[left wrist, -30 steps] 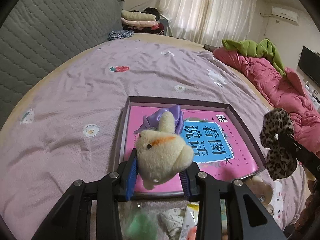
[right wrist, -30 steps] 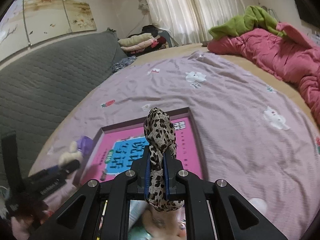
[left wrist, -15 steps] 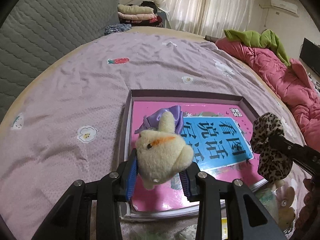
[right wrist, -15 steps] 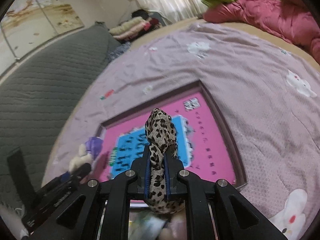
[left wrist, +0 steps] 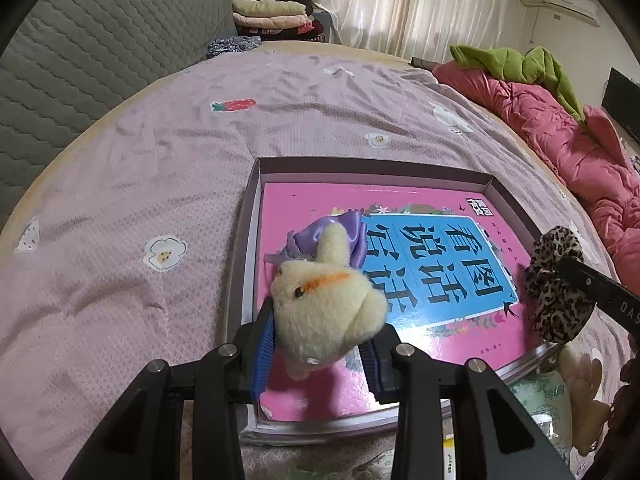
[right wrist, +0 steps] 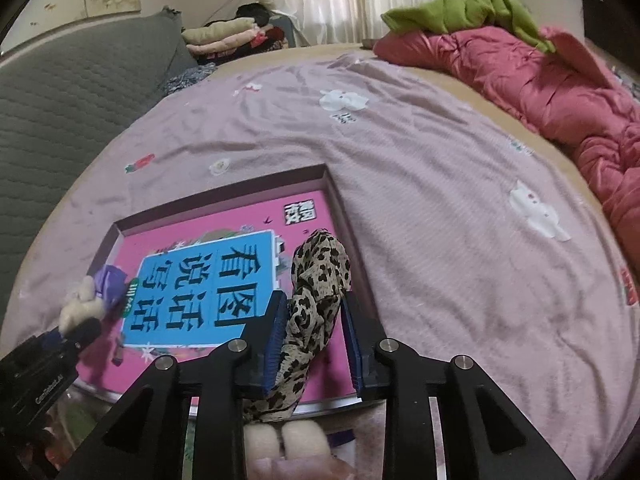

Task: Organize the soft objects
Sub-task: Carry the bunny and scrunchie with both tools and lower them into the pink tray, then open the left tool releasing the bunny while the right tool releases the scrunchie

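A cream plush toy (left wrist: 324,312) with an orange mark and a purple satin bow (left wrist: 344,232) sits between the blue pads of my left gripper (left wrist: 320,340), which is shut on it. It hangs over the near left part of a shallow purple box (left wrist: 376,166) holding a pink book (left wrist: 320,200). My right gripper (right wrist: 314,320) is over the box's right side and its jaws are opening. A leopard-print scrunchie (right wrist: 320,276) hangs between them, leaning on the left pad, with a gap at the right pad. The left wrist view shows the scrunchie (left wrist: 556,280) at the right.
The box lies on a lilac bedspread (left wrist: 140,200). A pink quilt (right wrist: 540,92) with a green garment (right wrist: 460,8) lies at the right, a grey padded headboard (left wrist: 100,40) at the left, folded clothes (left wrist: 272,12) at the back. Pale plush items (right wrist: 288,444) and packets (left wrist: 548,396) lie near the box's front edge.
Both grippers have sunk closer to the box. The right gripper's jaws, clamped tight on the scrunchie before, now stand apart and the scrunchie hangs loose. The left grip is unchanged.
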Available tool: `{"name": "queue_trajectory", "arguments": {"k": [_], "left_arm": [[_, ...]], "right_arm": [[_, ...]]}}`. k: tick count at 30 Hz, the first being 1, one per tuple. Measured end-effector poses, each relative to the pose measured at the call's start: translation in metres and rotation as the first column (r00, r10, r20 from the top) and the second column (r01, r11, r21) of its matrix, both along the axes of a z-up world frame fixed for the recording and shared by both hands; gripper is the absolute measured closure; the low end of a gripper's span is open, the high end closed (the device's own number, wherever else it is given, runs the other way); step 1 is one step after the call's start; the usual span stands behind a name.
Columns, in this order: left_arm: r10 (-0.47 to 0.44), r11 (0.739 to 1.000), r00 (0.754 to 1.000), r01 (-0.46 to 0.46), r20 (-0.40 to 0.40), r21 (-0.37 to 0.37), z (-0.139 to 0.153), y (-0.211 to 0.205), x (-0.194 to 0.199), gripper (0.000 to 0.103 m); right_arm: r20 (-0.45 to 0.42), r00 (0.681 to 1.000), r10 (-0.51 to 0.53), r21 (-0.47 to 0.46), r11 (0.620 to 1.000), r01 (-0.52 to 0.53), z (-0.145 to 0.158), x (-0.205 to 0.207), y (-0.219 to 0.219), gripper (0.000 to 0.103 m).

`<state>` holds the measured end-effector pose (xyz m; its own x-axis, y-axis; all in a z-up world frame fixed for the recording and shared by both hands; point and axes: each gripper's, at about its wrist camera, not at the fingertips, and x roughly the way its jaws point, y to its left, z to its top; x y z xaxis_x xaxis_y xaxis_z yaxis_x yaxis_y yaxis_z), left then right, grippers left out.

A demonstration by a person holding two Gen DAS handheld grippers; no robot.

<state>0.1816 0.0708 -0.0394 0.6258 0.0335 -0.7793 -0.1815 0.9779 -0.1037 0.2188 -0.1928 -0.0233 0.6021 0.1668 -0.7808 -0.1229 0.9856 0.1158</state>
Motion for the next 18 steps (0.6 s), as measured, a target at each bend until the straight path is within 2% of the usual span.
{"name": "queue_trajectory", "arguments": {"k": [4,14,18], "left_arm": [[0.002,1.0,1.0,-0.002,0.0,-0.015,-0.001,0.002,0.001,0.065],[-0.011,1.0,1.0,0.011,-0.026,0.003,-0.003,0.003,0.002,0.064],[-0.016,1.0,0.999,0.017,-0.033,0.026,-0.003,0.0,0.001,0.064]], "right_arm": [[0.005,1.0,-0.02,0.004,1.0,0.02,0.004,-0.001,-0.006,0.063],[0.018,1.0,0.004,-0.026,1.0,-0.003,0.02,-0.018,-0.011,0.063],[0.022,1.0,0.015,-0.003,1.0,-0.014,0.026,-0.028,-0.013,0.062]]}}
